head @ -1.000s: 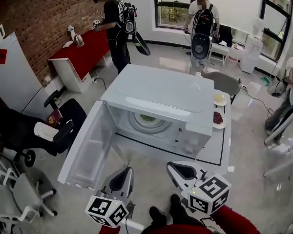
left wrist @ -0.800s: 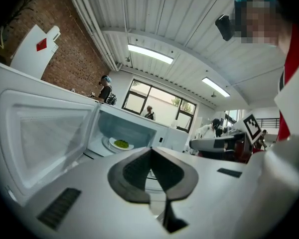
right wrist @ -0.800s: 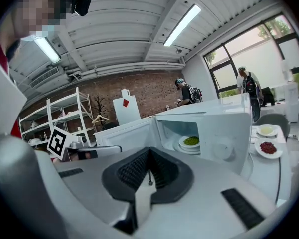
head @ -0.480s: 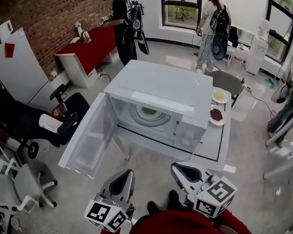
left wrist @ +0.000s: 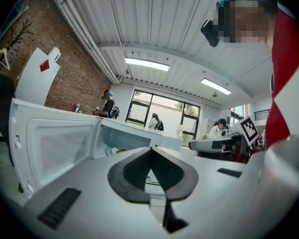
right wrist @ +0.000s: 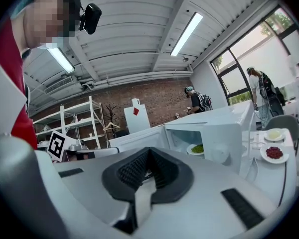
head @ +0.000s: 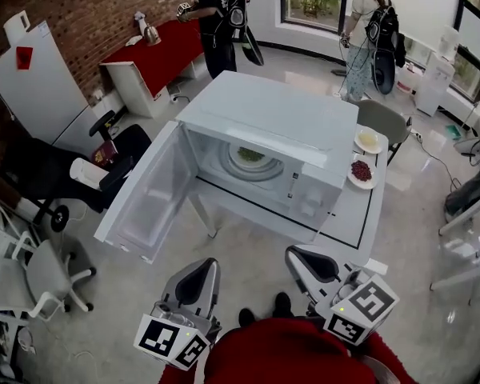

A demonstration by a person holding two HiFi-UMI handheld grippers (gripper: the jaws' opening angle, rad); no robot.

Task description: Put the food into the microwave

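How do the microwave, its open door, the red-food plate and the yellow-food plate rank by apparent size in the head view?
1. microwave, largest
2. open door
3. plate of red food and plate of yellow food: both far smaller and about alike, so not ranked against each other.

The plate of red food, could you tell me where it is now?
In the head view, the plate of red food sits on the table to the microwave's right, just in front of the plate of yellow food.
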